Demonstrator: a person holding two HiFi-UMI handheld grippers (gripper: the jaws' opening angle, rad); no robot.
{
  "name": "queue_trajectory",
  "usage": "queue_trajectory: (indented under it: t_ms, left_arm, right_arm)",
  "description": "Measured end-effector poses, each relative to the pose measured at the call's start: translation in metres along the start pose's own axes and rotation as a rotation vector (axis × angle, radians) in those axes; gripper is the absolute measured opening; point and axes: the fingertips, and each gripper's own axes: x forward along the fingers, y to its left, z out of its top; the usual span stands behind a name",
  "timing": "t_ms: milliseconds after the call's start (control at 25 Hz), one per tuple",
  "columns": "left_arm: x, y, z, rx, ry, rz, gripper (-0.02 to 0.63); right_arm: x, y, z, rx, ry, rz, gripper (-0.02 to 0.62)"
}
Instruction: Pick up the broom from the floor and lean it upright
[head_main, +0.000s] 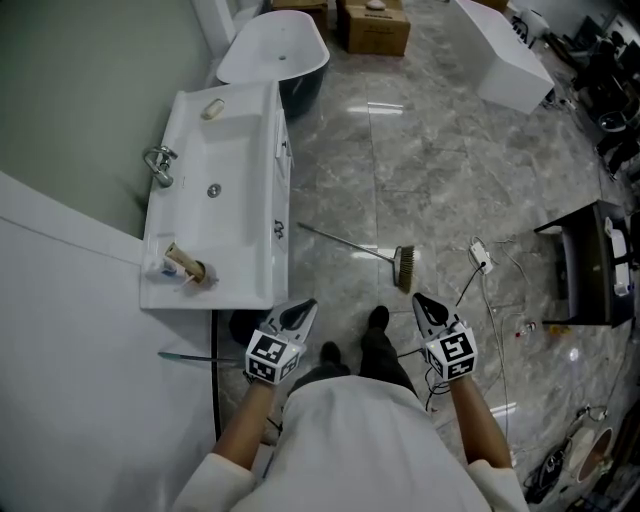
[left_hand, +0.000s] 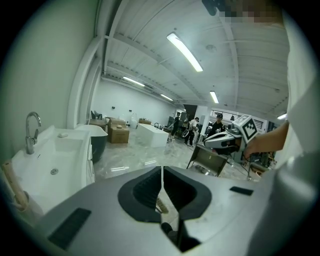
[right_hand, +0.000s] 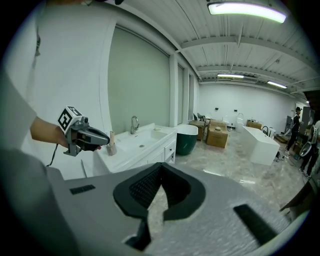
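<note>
The broom lies flat on the grey marble floor, its thin handle running up-left and its straw head toward me. Both grippers hover above the floor short of it, one on each side of my feet. My left gripper is shut and holds nothing; it sits to the left of the head. My right gripper is shut and empty too, just right of the head. In the left gripper view the jaws meet at the tips, with a bit of broom straw showing below them. The right gripper looks out over bare floor.
A white vanity with a sink stands close on the left, with a dark bathtub beyond it. A white tub and cardboard boxes sit farther off. Cables and a dark stand are on the right.
</note>
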Motion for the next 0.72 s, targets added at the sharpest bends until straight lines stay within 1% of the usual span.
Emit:
queue_trajectory:
  t_ms: [240,400,720]
  left_arm:
    - [0.039,0.012,0.009,-0.012,0.020,0.024,0.015]
    - [0.073,0.013,0.020,-0.022,0.020,0.045,0.015]
    - [0.147,0.028,0.035,-0.079,0.012,0.134,0.015]
  right_arm:
    - [0.032,-0.040,0.005,0.005,-0.002,0.040,0.000]
    - [0.054,-0.076,0.007,-0.016,0.005,0.082,0.000]
    - [0.102,-0.151,0.003,-0.080,0.037,0.181,0.000]
